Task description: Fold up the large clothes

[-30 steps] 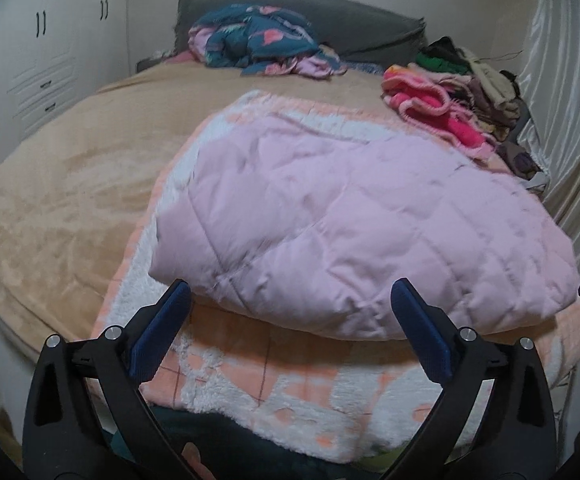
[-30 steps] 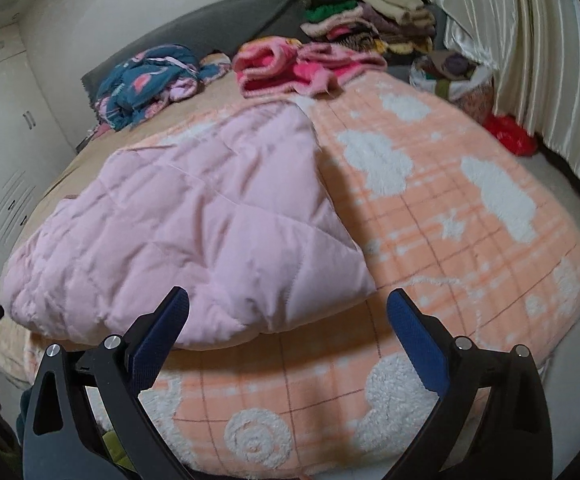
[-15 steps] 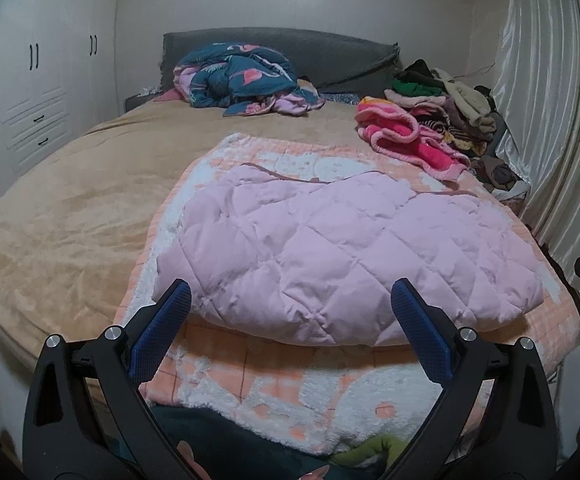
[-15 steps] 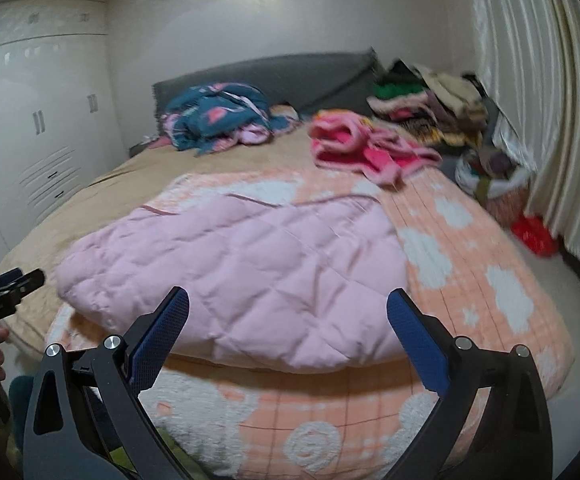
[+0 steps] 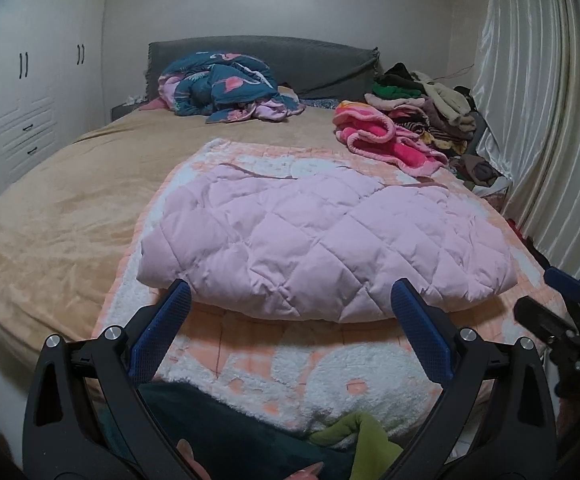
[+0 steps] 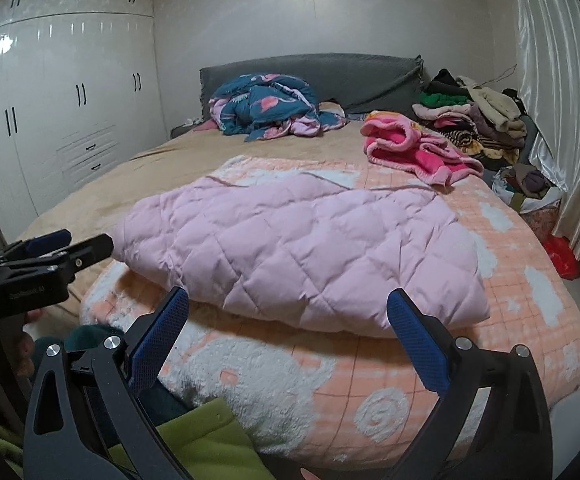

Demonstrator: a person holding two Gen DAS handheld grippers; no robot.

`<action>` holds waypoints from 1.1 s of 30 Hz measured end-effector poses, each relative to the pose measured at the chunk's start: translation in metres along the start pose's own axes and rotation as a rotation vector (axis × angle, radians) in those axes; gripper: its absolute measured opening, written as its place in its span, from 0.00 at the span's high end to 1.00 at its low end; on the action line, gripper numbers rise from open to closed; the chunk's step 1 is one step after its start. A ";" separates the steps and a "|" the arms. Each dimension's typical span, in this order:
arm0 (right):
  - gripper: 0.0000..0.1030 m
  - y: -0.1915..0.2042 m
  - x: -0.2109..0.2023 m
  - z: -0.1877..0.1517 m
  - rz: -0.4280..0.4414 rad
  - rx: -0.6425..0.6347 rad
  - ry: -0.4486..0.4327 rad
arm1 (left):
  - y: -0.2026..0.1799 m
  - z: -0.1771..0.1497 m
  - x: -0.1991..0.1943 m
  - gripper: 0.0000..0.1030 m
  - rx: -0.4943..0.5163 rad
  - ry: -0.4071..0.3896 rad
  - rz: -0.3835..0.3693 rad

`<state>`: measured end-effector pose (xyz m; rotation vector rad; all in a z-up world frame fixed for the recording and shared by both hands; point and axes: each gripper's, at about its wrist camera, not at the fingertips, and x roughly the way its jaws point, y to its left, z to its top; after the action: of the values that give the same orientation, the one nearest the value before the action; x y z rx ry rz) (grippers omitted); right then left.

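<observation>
A folded pale pink quilted garment (image 5: 321,244) (image 6: 309,248) lies on an orange-and-white fleece blanket (image 5: 329,364) (image 6: 329,376) at the foot of the bed. My left gripper (image 5: 290,320) is open, held back from the garment's near edge, with nothing between its blue pads. My right gripper (image 6: 288,320) is open too, also short of the near edge and holding nothing. Each gripper shows at the side of the other's view: the right gripper (image 5: 561,312) at the right edge, the left gripper (image 6: 50,256) at the left edge.
A tan bedspread (image 5: 58,208) covers the bed. At the grey headboard (image 6: 349,76) lies a crumpled teal quilt (image 5: 226,88). A pink fleece garment (image 6: 413,148) and a stack of clothes (image 6: 469,120) sit far right. White wardrobe (image 6: 62,120) left, curtains (image 5: 537,120) right.
Both grippers have pulled back and risen away from the pink garment, which now lies smaller and farther off. Both stayed open.
</observation>
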<state>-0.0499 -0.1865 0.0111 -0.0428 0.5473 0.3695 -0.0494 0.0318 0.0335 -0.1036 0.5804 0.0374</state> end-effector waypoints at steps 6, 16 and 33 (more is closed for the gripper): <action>0.04 -0.001 -0.001 0.005 -0.003 0.018 -0.015 | 0.001 -0.005 0.005 0.09 -0.002 0.029 0.006; 0.04 0.005 0.001 0.005 0.008 -0.001 -0.008 | 0.002 -0.007 0.008 0.09 0.000 0.031 0.014; 0.04 0.005 0.002 0.004 0.008 0.000 -0.007 | 0.004 -0.008 0.009 0.09 0.001 0.031 0.019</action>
<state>-0.0481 -0.1809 0.0144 -0.0390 0.5406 0.3774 -0.0464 0.0351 0.0216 -0.0981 0.6127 0.0539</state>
